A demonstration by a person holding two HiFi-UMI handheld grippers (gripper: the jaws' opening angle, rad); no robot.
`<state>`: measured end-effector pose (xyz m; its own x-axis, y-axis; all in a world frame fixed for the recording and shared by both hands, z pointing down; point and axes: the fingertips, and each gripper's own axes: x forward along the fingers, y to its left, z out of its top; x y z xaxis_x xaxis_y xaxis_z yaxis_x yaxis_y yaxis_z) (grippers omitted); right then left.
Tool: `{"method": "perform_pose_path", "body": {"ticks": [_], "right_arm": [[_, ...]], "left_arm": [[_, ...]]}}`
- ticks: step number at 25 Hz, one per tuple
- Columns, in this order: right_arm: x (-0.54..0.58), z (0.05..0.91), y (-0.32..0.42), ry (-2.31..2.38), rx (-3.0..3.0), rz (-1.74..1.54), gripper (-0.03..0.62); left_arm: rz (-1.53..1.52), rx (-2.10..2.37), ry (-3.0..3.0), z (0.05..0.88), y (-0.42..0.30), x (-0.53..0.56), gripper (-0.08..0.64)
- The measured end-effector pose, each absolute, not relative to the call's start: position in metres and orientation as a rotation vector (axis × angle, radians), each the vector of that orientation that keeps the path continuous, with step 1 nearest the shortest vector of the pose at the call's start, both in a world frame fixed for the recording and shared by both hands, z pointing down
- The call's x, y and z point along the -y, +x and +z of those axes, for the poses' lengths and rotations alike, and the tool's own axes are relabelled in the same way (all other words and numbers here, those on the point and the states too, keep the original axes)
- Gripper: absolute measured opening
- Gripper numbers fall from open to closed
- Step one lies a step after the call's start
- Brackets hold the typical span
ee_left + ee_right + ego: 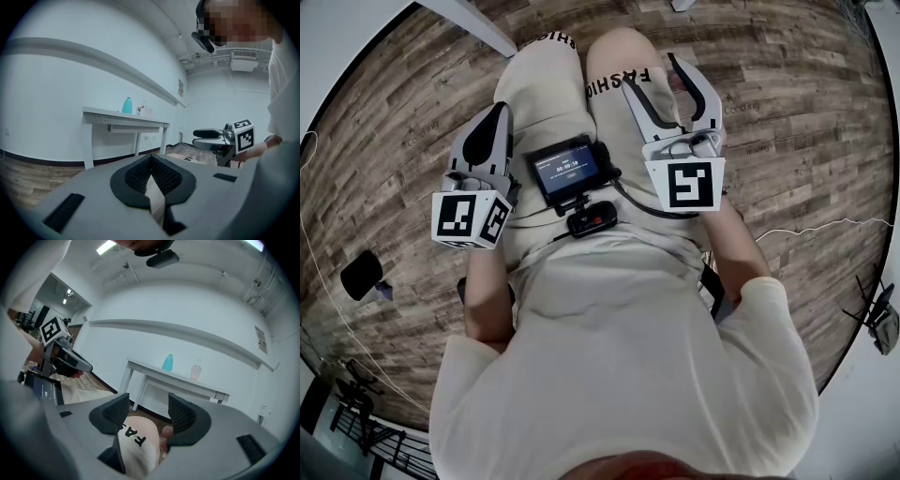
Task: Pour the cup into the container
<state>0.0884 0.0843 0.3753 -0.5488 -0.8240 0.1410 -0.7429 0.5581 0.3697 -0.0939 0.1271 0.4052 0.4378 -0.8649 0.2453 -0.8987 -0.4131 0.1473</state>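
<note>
Closest in, your left claw (pixel 151 161) has its black ribbed pads pressed together on nothing, and it points forward, tipped slightly down over your lap. Your right claw (pixel 147 411) stands partly apart and empty. Only your knee in cream printed shorts (pixel 136 441) shows below and beyond its gap. The two sit side by side, with the small black screen (pixel 569 169) at your waist between them.

Well ahead of both claws, across bare wood-plank floor (pixel 412 103), the white table (pixel 150 371) carries the teal tapered cup (pixel 168 363). Just to the cup's right stands the pale pink container (pixel 195 372).

Neither is within reach, so I'd close the distance first. Then bring the open right claw in level at the cup's middle and keep the cup upright until it is over the container.
</note>
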Motion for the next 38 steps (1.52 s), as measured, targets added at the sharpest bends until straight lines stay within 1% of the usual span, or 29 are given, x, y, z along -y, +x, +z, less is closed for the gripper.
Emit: {"method": "perform_pose_path", "body": {"ticks": [38], "right_arm": [[-0.0877, 0.378, 0.0828, 1.259, 2.503, -0.393, 0.27]], "left_arm": [[0.19, 1.525, 2.437, 0.4056, -0.0918, -0.1268, 0.012]]}}
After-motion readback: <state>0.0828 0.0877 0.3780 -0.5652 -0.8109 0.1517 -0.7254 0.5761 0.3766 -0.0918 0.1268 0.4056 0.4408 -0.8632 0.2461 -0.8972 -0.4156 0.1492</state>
